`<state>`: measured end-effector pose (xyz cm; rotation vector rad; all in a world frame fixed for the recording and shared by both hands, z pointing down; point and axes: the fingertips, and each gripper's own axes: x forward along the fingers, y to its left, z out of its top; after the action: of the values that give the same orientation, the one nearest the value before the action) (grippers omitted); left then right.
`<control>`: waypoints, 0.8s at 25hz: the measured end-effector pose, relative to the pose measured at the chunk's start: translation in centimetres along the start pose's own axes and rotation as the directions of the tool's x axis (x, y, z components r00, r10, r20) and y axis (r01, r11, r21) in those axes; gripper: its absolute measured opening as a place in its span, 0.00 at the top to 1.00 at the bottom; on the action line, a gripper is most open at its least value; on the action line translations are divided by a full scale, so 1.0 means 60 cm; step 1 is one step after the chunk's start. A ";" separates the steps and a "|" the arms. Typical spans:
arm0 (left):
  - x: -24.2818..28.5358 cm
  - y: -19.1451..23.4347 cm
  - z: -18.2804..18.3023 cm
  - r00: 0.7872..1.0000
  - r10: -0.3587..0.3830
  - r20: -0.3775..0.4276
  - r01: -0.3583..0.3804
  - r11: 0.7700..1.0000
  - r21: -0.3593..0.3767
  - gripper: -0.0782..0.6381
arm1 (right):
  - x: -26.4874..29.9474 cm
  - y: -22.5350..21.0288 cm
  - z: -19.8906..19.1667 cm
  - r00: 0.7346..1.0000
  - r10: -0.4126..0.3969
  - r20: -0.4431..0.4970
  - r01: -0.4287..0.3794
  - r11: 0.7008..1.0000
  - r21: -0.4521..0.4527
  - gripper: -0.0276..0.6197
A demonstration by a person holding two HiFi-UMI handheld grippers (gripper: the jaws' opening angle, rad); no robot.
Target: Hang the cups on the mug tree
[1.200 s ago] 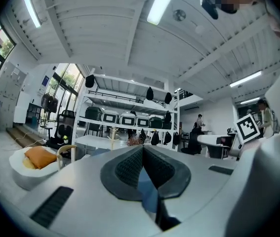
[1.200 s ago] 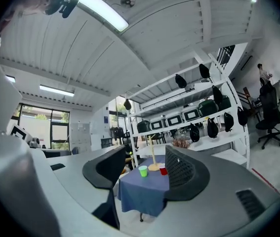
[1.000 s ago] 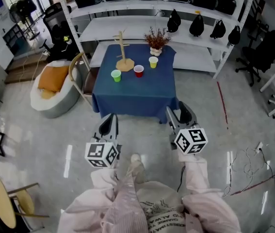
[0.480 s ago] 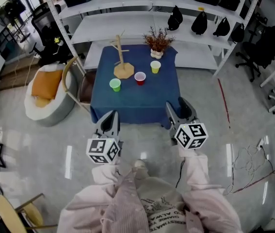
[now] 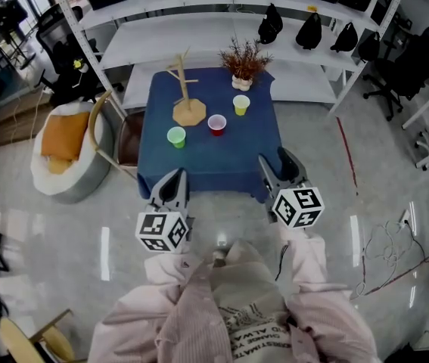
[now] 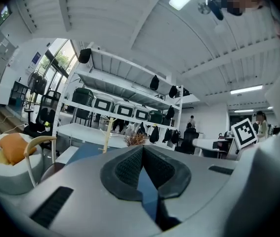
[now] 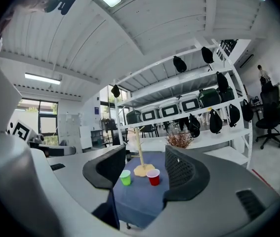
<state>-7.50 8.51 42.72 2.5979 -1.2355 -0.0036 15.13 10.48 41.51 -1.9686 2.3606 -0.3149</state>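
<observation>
On a table with a blue cloth [image 5: 206, 161] stand a wooden mug tree [image 5: 187, 97], a green cup [image 5: 176, 136], a red cup [image 5: 216, 124] and a yellow cup [image 5: 240, 104]. Both grippers hover over the floor, short of the table's near edge, pointing at it. My left gripper [image 5: 172, 184] is shut and empty; its pads meet at the tip [image 6: 142, 151]. My right gripper [image 5: 278, 171] is open with nothing held. Through its gap [image 7: 144, 163] I see the green cup [image 7: 125, 177], the red cup [image 7: 153, 177] and the mug tree [image 7: 140, 149]. The yellow cup is hidden there.
A dried plant in a pot [image 5: 244, 63] stands at the table's far edge. A wooden chair [image 5: 112, 131] and a white beanbag with an orange cushion [image 5: 63, 146] sit left of the table. White shelving [image 5: 199, 32] runs behind it. Cables [image 5: 384, 259] lie on the floor at right.
The table has come nearer in the head view as the person walks toward it. Both grippers have advanced with the person. Their jaws look unchanged.
</observation>
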 end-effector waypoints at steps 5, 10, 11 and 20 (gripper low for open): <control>0.018 0.018 -0.019 0.999 0.015 -0.028 -0.016 1.000 -0.025 0.89 | 0.031 -0.017 -0.019 1.000 -0.002 -0.030 0.002 1.000 0.012 0.62; 0.058 0.053 -0.017 0.998 0.049 -0.034 -0.050 0.998 -0.031 0.89 | 0.098 -0.039 -0.032 0.999 0.016 -0.047 -0.014 0.999 0.044 0.62; 0.070 0.061 -0.013 0.998 0.056 -0.033 -0.057 0.998 -0.034 0.89 | 0.114 -0.045 -0.033 0.998 0.021 -0.053 -0.018 0.999 0.048 0.62; 0.216 0.114 0.007 0.996 0.078 -0.045 -0.081 0.994 -0.067 0.89 | 0.256 -0.122 -0.046 0.992 0.038 -0.123 -0.033 0.999 0.044 0.62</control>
<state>-4.49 -5.60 45.38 2.4759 -1.3002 0.0234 18.89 -5.41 46.99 -1.9404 2.4374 -0.4945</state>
